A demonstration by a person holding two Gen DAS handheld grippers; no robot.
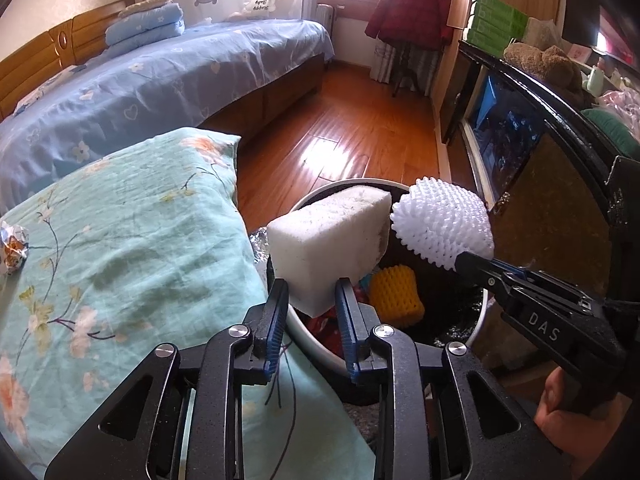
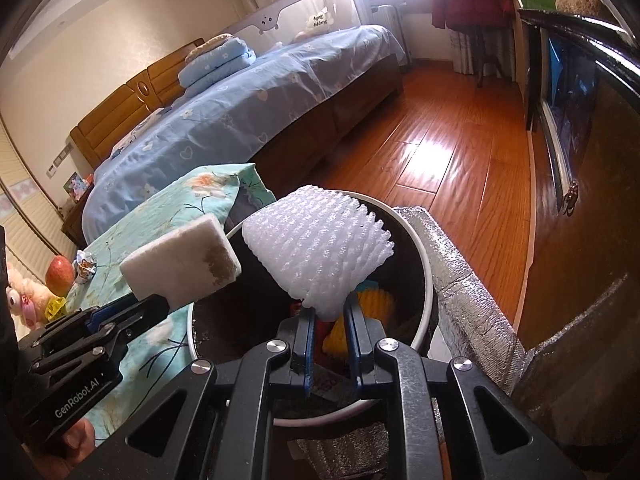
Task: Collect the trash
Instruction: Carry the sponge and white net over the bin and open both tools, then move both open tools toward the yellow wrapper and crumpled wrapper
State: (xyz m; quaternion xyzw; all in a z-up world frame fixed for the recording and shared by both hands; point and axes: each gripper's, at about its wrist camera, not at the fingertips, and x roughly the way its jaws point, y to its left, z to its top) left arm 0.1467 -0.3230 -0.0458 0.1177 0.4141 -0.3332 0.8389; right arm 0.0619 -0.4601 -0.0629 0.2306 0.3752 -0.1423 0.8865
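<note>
My left gripper (image 1: 313, 292) is shut on a white foam block (image 1: 326, 240) with a dirty end and holds it over the near rim of the round white trash bin (image 1: 308, 340). It also shows in the right wrist view (image 2: 182, 262). My right gripper (image 2: 329, 310) is shut on a white foam fruit net (image 2: 320, 248) above the bin (image 2: 428, 280). That net shows in the left wrist view (image 1: 442, 226). A yellow foam net (image 1: 396, 294) and red wrappers lie inside the bin. A crumpled foil wrapper (image 1: 14, 250) lies on the floral cloth.
A teal floral cloth (image 1: 120, 264) covers the surface left of the bin. An apple (image 2: 60, 276) and a plush toy (image 2: 24, 300) sit at its far end. A silver insulated bag (image 2: 468, 288) lies right of the bin. A bed (image 1: 160, 80) and a dark cabinet (image 1: 540, 184) flank the wooden floor.
</note>
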